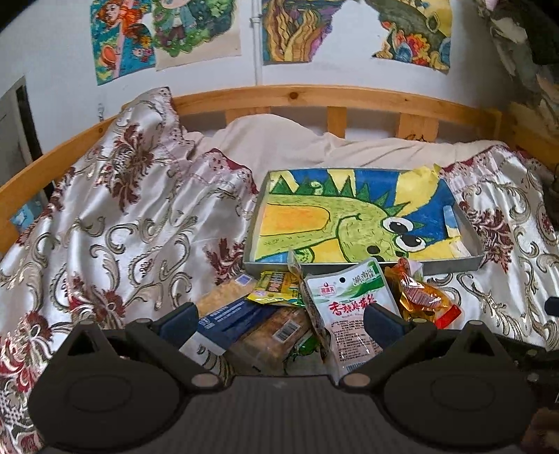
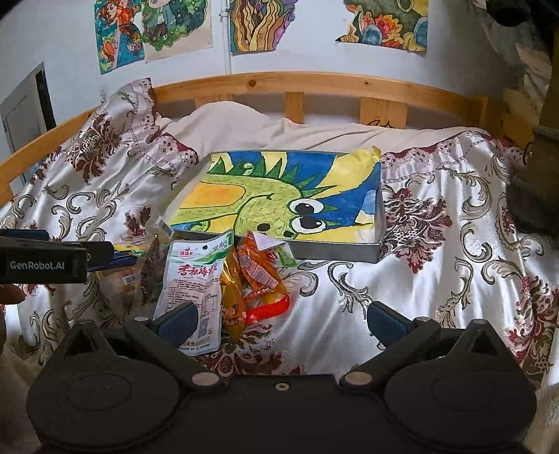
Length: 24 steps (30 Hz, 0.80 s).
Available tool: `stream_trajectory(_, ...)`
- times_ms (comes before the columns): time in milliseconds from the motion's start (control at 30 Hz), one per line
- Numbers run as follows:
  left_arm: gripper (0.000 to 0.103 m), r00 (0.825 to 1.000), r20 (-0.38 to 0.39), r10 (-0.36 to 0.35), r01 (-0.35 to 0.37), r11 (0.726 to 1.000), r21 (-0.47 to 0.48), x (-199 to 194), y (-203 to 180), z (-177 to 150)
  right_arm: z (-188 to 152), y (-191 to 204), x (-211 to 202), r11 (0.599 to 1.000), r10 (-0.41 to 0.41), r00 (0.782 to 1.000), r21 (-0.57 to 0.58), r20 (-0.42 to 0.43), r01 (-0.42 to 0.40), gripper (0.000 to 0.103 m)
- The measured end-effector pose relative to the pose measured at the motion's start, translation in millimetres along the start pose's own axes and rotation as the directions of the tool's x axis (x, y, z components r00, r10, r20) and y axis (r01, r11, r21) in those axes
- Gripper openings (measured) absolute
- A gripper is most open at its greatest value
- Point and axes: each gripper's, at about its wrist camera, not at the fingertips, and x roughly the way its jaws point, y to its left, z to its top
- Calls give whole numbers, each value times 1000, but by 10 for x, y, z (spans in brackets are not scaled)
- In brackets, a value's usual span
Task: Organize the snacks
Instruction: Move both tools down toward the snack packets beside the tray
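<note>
A heap of snack packets lies on the floral bedspread in front of a shallow grey tray (image 1: 450,264) (image 2: 335,250) lined with a dinosaur drawing. The heap holds a white and green pouch (image 1: 349,307) (image 2: 190,279), orange-wrapped snacks (image 1: 424,300) (image 2: 256,283), a yellow-green packet (image 1: 276,288), a blue-and-white pack (image 1: 230,323) and clear-wrapped cakes (image 1: 276,337). My left gripper (image 1: 279,323) hovers open just over the heap, nothing between its fingers. My right gripper (image 2: 279,319) stands open at the heap's right edge, above the orange snacks and bare cloth. The left gripper's body (image 2: 42,263) shows at the far left of the right wrist view.
A wooden bed rail (image 1: 314,99) (image 2: 314,82) runs behind the tray, with a cream sheet (image 1: 279,139) bunched below it. Colourful drawings (image 2: 157,28) hang on the wall. The bedspread (image 2: 436,262) spreads flat right of the tray. A dark object (image 2: 534,185) stands at the far right.
</note>
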Motion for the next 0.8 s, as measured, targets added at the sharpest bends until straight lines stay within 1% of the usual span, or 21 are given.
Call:
stream_trajectory(167, 103, 999, -35, -37, 38, 999, 21, 142, 3, 11, 78, -14, 96, 1000, 6, 1000, -31, -13, -6, 102)
stream_trajectory(267, 103, 997, -59, -57, 58, 998, 16, 215, 5, 5, 139, -62, 188, 1000, 22, 999, -21, -40, -23, 102)
stream_trajectory(400, 102, 992, -79, -102, 102, 995, -9, 281, 26, -26, 240, -180, 341, 997, 77, 993, 25, -88, -75, 102)
stream_trajectory(500, 102, 984, -111, -136, 135, 991, -18, 350, 23, -51, 315, -219, 457, 993, 118, 986, 26, -117, -116, 102)
stream_trajectory(600, 102, 976, -146, -159, 157, 987, -25, 429, 7, -81, 381, -223, 564, 991, 129, 982, -12, -137, -132, 102)
stream_trajectory(700, 102, 969, -180, -171, 169, 985, -31, 498, -8, -103, 425, -195, 675, 989, 119, 981, -67, -151, -130, 102)
stream_trajectory(800, 102, 967, -190, -169, 163, 985, -47, 544, 2, -104, 450, -203, 796, 988, 107, 980, -92, -165, -123, 102)
